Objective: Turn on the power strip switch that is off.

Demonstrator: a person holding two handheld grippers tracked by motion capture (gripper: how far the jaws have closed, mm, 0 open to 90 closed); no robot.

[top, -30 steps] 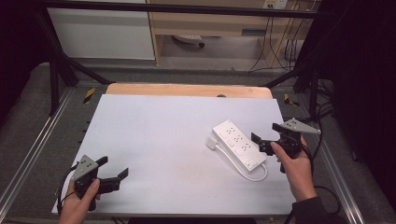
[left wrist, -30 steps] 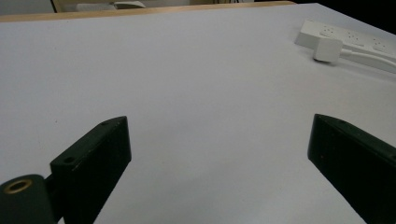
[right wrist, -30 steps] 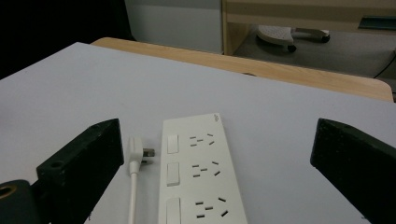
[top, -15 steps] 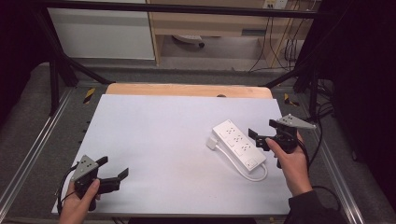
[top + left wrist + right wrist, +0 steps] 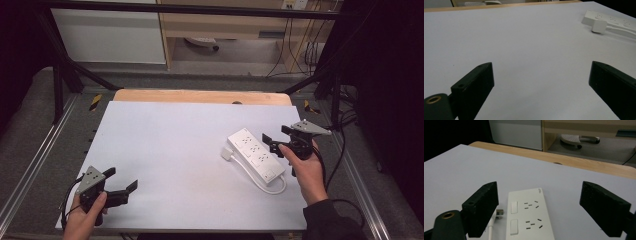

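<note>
Here we see the left tool (image 5: pixel 122 183) held low at the worktop's (image 5: pixel 175 145) near left corner, jaws apart and empty. The white power strip (image 5: pixel 255 154) lies flat at right, cord looped beside it. The right tool (image 5: pixel 274 139) hovers over its far end, jaws spread wide.

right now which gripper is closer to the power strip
The right gripper: its open jaws sit just beside the power strip. The left gripper is far across the table.
</note>
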